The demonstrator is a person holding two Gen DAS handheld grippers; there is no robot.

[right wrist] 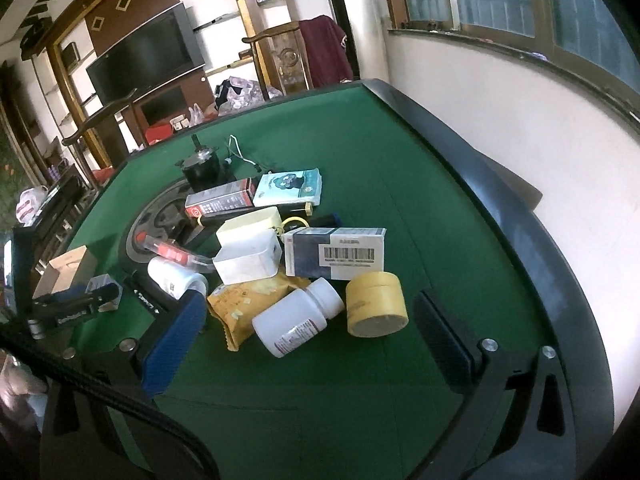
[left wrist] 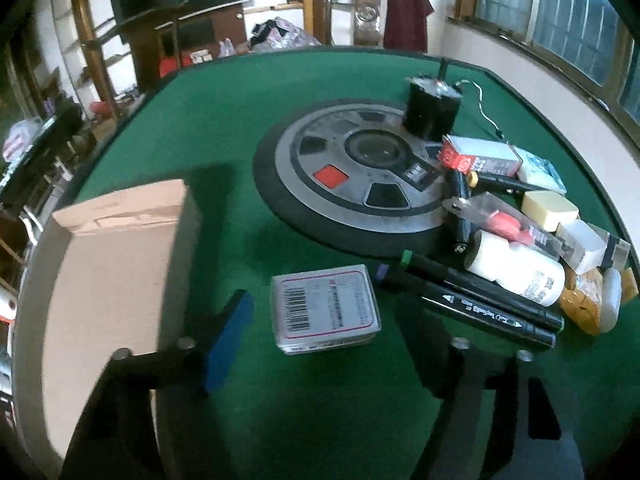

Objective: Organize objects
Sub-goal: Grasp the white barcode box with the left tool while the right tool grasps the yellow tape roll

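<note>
The left gripper (left wrist: 320, 320) hangs over a small flat box with a barcode label (left wrist: 325, 309) that lies on the green tabletop (left wrist: 208, 128), just beside an open cardboard box (left wrist: 108, 264). Its jaws stand spread on either side of the flat box, neither pad touching it. To do this grasp well, the pads should meet the 2 long sides squarely and low, near the felt, so the thin box cannot tip or slide out; closing gently matters, since 2 black markers (left wrist: 476, 304) lie just beside it and could be nudged. The cardboard box looks like the likely place for it. The right gripper (right wrist: 316, 344) has its jaws spread wide and empty, hovering near a white pill bottle (right wrist: 298, 318) and a yellow tape roll (right wrist: 376, 304) in the cluttered pile.
</note>
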